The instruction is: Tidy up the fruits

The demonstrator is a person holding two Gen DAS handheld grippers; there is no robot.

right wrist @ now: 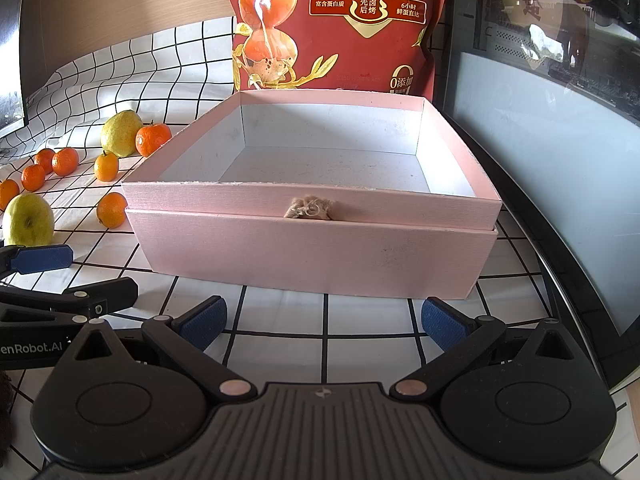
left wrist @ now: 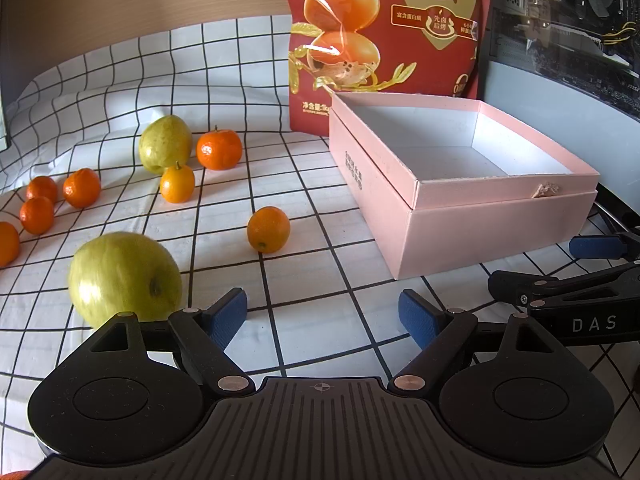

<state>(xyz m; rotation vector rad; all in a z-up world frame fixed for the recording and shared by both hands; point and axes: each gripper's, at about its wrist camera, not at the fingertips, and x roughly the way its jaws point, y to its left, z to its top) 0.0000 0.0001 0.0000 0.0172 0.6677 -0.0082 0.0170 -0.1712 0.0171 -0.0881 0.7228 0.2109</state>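
The fruits are lying loose on the checked cloth (left wrist: 320, 184) over the table, all to the left of the pink box (right wrist: 312, 256), which is sitting empty with nothing in it yet. A green apple (left wrist: 124, 276) is resting nearest, just beside the left gripper (left wrist: 322, 316); a small orange (left wrist: 268, 229) is lying between it and the box, and farther back a pear (left wrist: 165, 144), a tangerine (left wrist: 219, 149) and more small oranges (left wrist: 82, 187) are clustering together. A red snack bag (right wrist: 340, 24) is standing behind the box.

The round fruit is likely to roll if nudged off-centre, and the apple looks wide for the jaws, so a shallow grip could be squeezing it out sideways. The wrinkled cloth could be dragging under a low finger and shifting the pile.

The left gripper's jaws are standing wide apart, holding nothing and touching nothing. The right gripper (right wrist: 324, 318) is facing the box front, its jaws likewise spread wide and empty.
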